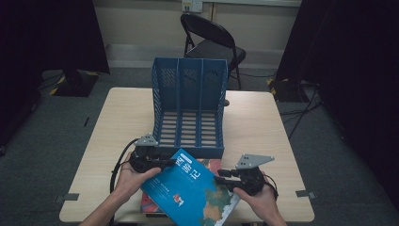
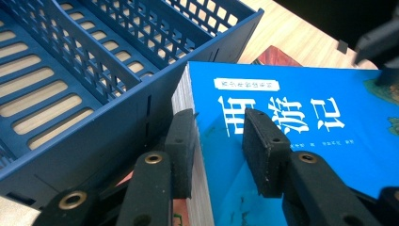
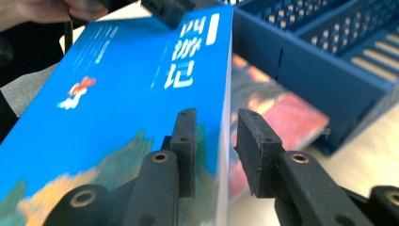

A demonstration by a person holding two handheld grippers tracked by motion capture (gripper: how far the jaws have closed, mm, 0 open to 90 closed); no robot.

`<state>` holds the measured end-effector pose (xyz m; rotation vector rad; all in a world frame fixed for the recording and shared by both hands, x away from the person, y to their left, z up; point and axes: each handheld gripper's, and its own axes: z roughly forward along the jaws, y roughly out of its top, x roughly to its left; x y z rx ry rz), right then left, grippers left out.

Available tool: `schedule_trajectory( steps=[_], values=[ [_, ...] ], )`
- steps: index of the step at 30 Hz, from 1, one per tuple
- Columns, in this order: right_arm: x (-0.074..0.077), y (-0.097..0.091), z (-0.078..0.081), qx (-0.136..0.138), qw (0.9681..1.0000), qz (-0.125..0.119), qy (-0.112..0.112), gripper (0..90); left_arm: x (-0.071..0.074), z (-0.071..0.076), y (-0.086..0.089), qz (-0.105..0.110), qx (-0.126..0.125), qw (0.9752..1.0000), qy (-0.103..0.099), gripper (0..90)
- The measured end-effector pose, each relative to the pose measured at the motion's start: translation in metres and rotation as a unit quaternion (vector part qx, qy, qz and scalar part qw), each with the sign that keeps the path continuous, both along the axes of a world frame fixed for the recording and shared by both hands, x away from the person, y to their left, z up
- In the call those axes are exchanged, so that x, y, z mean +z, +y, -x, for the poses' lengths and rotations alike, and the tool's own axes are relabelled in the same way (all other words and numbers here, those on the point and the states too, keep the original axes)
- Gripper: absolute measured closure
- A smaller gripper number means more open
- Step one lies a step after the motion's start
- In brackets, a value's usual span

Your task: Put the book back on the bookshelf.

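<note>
Blue book (image 1: pixel 190 186) btwn claws, rack (image 1: pixel 189 106) ahead

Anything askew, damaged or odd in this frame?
The glossy blue paperback book sits skewed, one corner against the blue plastic three-slot file rack, lifted off a red-covered book beneath. Both hand-held grippers, left and right, clamp its edges. Nothing looks damaged.
</note>
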<state>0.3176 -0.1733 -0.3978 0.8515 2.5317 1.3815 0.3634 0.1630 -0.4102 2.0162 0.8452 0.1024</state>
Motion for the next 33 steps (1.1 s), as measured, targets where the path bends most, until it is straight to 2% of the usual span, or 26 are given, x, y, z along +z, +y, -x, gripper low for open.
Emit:
schedule_trajectory(
  steps=[1, 4, 6, 7, 9, 12, 18, 19, 20, 23, 26, 29, 32, 33],
  values=[
    [0.0, 0.0, 0.0, 0.0, 1.0, 0.0, 0.0, 68.3, 0.0, 0.0, 0.0, 0.0, 0.0, 1.0, 0.0, 64.8],
    [0.003, 0.007, -0.017, 0.003, 1.0, -0.004, 0.0, 67.2, -0.001, 0.006, 0.007, 0.008, 0.004, 1.0, 0.005, 64.8],
    [0.005, 0.015, -0.03, 0.017, 0.9998, -0.005, 0.005, 66.5, -0.003, 0.014, 0.013, 0.016, 0.011, 0.9998, 0.001, 67.1],
    [0.005, 0.015, -0.03, 0.017, 0.9998, -0.005, 0.005, 66.5, -0.004, 0.018, 0.015, 0.018, 0.015, 0.9997, -0.004, 67.1],
    [0.004, 0.02, -0.036, 0.029, 0.9995, -0.008, 0.007, 66.6, -0.003, 0.025, 0.022, 0.02, 0.016, 0.9996, 0.005, 66.5],
    [0.0, 0.027, -0.04, 0.042, 0.999, -0.004, 0.014, 67.0, -0.005, 0.033, 0.031, 0.027, 0.01, 0.9996, 0.004, 65.8],
    [-0.005, 0.036, -0.038, 0.061, 0.9978, 0.006, 0.023, 69.9, -0.008, 0.053, 0.052, 0.042, 0.021, 0.9988, 0.011, 61.2],
    [-0.006, 0.036, -0.038, 0.06, 0.9979, 0.007, 0.022, 69.8, -0.008, 0.057, 0.055, 0.041, 0.022, 0.9989, 0.008, 61.0],
    [-0.008, 0.034, -0.038, 0.058, 0.9979, -0.002, 0.029, 70.0, -0.008, 0.062, 0.058, 0.042, 0.027, 0.9987, 0.007, 60.6],
    [-0.01, 0.033, -0.04, 0.057, 0.9976, -0.012, 0.037, 70.1, -0.007, 0.074, 0.068, 0.035, 0.028, 0.999, 0.005, 60.7],
    [-0.009, 0.034, -0.039, 0.056, 0.9979, -0.005, 0.033, 70.1, -0.005, 0.083, 0.074, 0.027, 0.008, 0.9996, 0.002, 60.9],
    [-0.009, 0.034, -0.039, 0.054, 0.998, -0.006, 0.033, 70.1, -0.01, 0.09, 0.079, 0.016, 0.007, 0.9999, 0.001, 61.0],
    [-0.009, 0.034, -0.039, 0.054, 0.9979, -0.004, 0.035, 70.1, -0.016, 0.092, 0.081, 0.038, 0.018, 0.999, 0.016, 61.5],
    [-0.009, 0.034, -0.039, 0.054, 0.9979, -0.004, 0.035, 70.1, -0.017, 0.092, 0.081, 0.041, 0.02, 0.9989, 0.014, 61.5]
  ],
)
